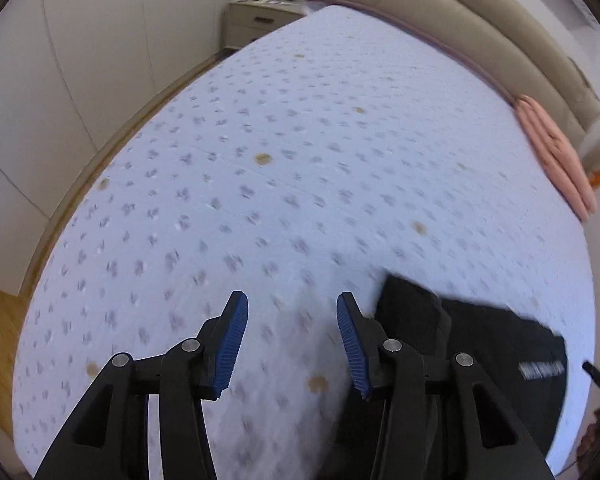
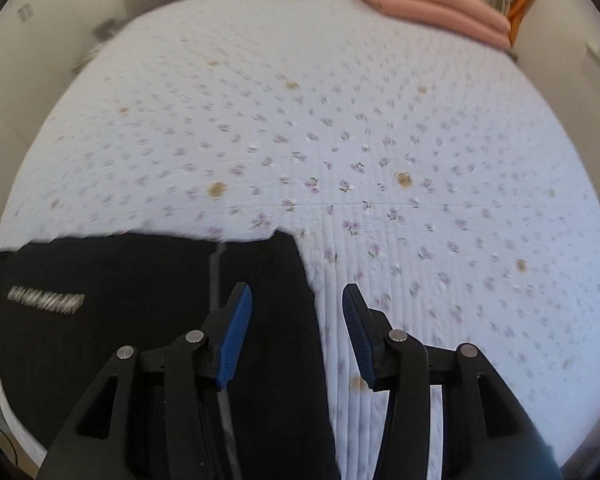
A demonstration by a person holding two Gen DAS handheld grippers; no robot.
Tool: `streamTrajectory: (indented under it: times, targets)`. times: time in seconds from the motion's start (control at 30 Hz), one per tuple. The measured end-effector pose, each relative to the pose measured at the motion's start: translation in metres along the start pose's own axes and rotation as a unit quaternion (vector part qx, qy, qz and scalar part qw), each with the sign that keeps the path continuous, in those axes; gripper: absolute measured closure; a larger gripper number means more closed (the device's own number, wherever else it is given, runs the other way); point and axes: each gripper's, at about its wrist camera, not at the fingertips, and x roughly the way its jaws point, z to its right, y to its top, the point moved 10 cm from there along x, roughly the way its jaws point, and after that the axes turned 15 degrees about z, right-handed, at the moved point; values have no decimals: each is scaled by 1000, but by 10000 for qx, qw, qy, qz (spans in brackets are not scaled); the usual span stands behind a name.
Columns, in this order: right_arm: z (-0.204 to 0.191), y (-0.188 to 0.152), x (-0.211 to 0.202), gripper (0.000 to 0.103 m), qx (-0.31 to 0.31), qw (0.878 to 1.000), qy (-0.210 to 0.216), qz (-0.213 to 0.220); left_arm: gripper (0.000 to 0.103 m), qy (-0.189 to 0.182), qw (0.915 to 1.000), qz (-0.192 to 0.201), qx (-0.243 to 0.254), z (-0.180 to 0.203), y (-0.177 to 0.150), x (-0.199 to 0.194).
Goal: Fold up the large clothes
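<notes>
Lying flat near the close edge of the white quilted bedspread with small purple floral print (image 2: 380,152): black fabric garment with a small white lettered label (image 2: 140,312), spread out, its upper edge roughly straight across the right wrist view, a pale lengthwise stripe or zip line running down its middle. Label sharpness too low to read.

Left gripper with black arms and blue ribbed pads (image 1: 292,344): pointing steeply down over bare bedspread, jaws parted to a moderate gap, nothing between the pads, nothing held. Black garment just to the right of the right-hand finger in the left wrist view, partly hidden behind that finger; contact with the finger cannot be told.

Right gripper of the same build (image 2: 298,338): pointing steeply down, jaws parted to a similar moderate gap, nothing clamped. Left-hand pad in front of the black garment, right-hand pad in front of bare bedspread; garment's right edge passing under the gap.

Folded pink bedding roll (image 2: 428,4): at the far right corner of the bed, well apart from the garment. Beige padded headboard (image 1: 440,20) along the far side. Pale bedside cabinet with drawers (image 1: 256,24) beyond the far left corner. Moderate motion blur in both views.
</notes>
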Motion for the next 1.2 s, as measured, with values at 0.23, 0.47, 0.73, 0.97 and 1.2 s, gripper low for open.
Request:
streamTrajectory:
  times: [0.23,0.47,0.73,0.97,1.2]
  targets:
    - [-86,-43,-68,54,-151,9961,868,-69,56,-1072,9909,-208,782,117,-79,-73]
    - [-170,-106,-63,54,-583,9873,1453,-271,56,-1475,9687,-541,1922,202,-184,-76]
    - [-180,-146,-9,56,-747,9888,1075,-724,56,-1256,9747,-959,1583,190,-211,-11]
    - [-184,-104,-36,57,-363,9863,1482,-623,56,-1443,9751,-676,1543,193,-176,-43]
    - [-185,-13,-9,57,-345,9904,1333,131,56,-1072,9894,-162,961,165,-99,-12]
